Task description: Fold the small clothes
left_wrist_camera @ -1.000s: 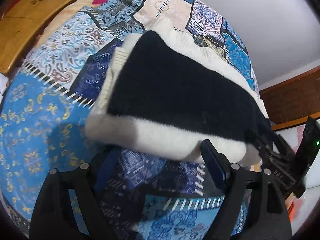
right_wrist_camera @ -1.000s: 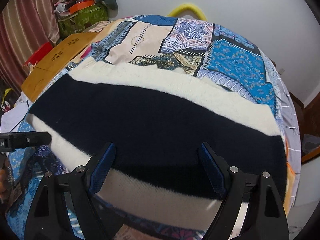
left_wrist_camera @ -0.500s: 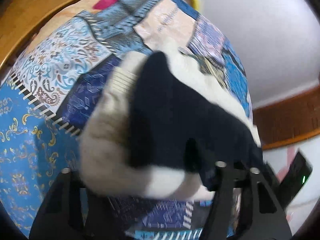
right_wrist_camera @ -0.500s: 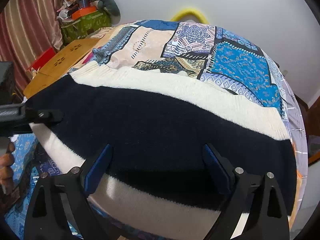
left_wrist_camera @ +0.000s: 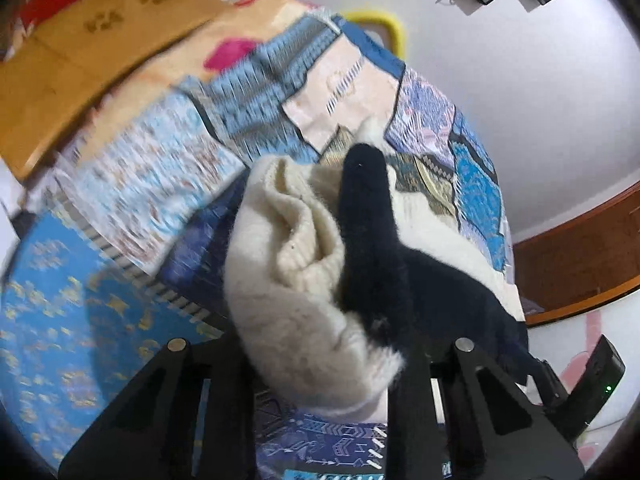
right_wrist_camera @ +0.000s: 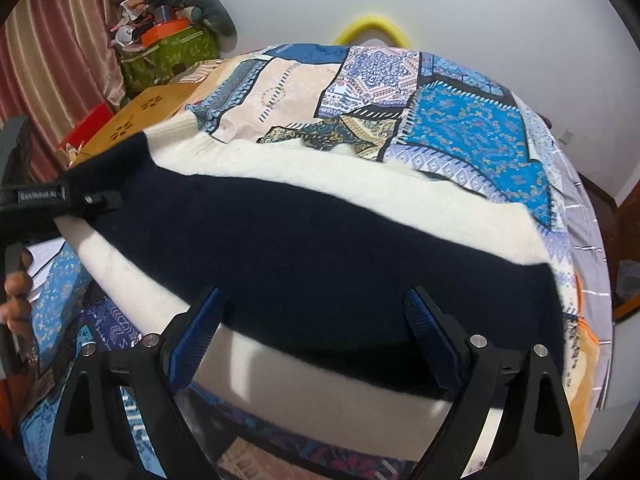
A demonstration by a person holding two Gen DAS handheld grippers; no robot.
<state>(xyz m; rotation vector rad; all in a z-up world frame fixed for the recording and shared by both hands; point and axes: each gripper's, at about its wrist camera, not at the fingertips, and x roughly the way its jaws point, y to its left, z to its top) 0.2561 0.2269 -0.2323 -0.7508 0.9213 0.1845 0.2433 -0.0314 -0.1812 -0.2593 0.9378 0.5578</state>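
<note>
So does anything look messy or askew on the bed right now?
Yes: the sweater's left end is bunched and lifted in the closing left gripper, while the rest lies flat under the open right gripper.

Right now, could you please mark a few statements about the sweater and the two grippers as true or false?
1. The sweater is cream with a dark band. True.
2. The right gripper is clamped on the sweater. False: its jaws stand wide apart above the fabric, with no pad pressing on it.
3. The left gripper has a bunched end of the sweater between its fingers. True: its jaws are closing on that end.
4. The sweater lies on a bare wooden table. False: it lies on a patchwork bedspread.
5. A yellow loop stands by the wall beyond the bedspread. True.
</note>
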